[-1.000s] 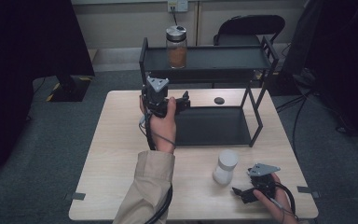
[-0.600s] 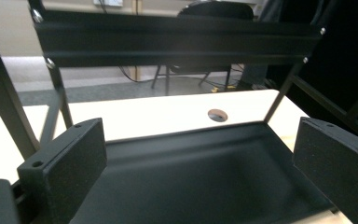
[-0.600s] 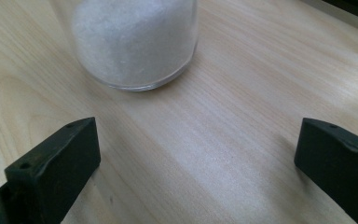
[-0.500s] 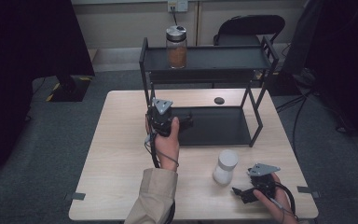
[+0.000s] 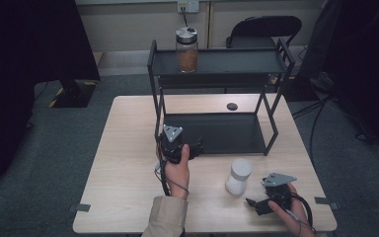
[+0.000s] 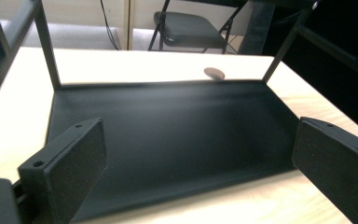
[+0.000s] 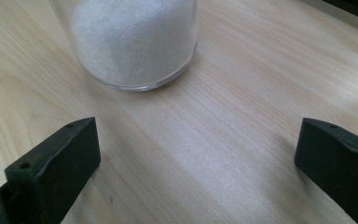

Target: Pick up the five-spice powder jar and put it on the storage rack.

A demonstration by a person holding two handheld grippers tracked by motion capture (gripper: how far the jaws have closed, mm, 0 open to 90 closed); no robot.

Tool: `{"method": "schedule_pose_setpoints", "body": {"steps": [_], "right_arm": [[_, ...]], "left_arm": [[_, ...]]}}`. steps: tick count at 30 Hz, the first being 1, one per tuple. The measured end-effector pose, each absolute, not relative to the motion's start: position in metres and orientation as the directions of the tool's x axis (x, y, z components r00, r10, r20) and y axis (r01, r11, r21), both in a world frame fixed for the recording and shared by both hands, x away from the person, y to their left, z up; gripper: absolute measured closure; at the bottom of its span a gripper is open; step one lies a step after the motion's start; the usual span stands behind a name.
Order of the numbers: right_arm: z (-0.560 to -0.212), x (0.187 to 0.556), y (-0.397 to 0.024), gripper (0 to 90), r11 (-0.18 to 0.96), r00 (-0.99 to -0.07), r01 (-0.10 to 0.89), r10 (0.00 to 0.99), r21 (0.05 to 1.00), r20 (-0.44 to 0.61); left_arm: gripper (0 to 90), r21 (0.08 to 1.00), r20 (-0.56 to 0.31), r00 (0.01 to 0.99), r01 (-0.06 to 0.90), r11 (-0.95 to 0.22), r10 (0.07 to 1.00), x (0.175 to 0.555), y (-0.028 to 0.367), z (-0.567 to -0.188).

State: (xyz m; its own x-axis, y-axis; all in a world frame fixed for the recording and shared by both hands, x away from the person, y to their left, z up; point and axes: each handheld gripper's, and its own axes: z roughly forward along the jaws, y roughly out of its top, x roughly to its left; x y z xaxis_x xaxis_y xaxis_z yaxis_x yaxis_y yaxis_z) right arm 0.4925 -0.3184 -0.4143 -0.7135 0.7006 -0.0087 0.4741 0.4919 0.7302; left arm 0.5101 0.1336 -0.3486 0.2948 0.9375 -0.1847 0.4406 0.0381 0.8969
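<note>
The right gripper (image 5: 257, 204) had its jaws wide apart and held nothing. The white jar (image 5: 239, 176) stood upright on the table (image 5: 128, 163), near in front of it. The left gripper (image 5: 195, 149), also wide and empty, faced the lower shelf (image 6: 177, 126).

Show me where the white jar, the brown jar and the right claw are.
white jar (image 5: 239, 176), high view, on its side wall.
brown jar (image 5: 187, 55), high view, on its glass body.
right claw (image 5: 253, 206), high view, between its fingertips.
</note>
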Motion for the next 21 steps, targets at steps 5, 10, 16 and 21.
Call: {"method": "schedule_pose_setpoints", "body": {"steps": [5,10,16,21], "right_arm": [[-0.414,0.493,-0.318,0.0,0.492,-0.713,0.474,0.701,0.73,-0.009],[-0.414,0.493,-0.318,0.0,0.491,-0.713,0.475,0.701,0.73,-0.008],[-0.414,0.493,-0.318,0.0,0.492,-0.714,0.474,0.701,0.73,-0.009],[-0.414,0.493,-0.318,0.0,0.492,-0.713,0.474,0.701,0.73,-0.008]], "left_arm": [[2.4,0.884,-0.179,0.291,0.468,0.023,0.94,0.507,0.135,-0.362],[2.5,0.87,-0.183,0.292,0.492,0.016,0.939,0.503,0.137,-0.374],[2.5,0.85,-0.176,0.294,0.527,-0.006,0.939,0.498,0.14,-0.386],[2.6,0.825,-0.162,0.3,0.564,-0.038,0.94,0.496,0.145,-0.394]]}}
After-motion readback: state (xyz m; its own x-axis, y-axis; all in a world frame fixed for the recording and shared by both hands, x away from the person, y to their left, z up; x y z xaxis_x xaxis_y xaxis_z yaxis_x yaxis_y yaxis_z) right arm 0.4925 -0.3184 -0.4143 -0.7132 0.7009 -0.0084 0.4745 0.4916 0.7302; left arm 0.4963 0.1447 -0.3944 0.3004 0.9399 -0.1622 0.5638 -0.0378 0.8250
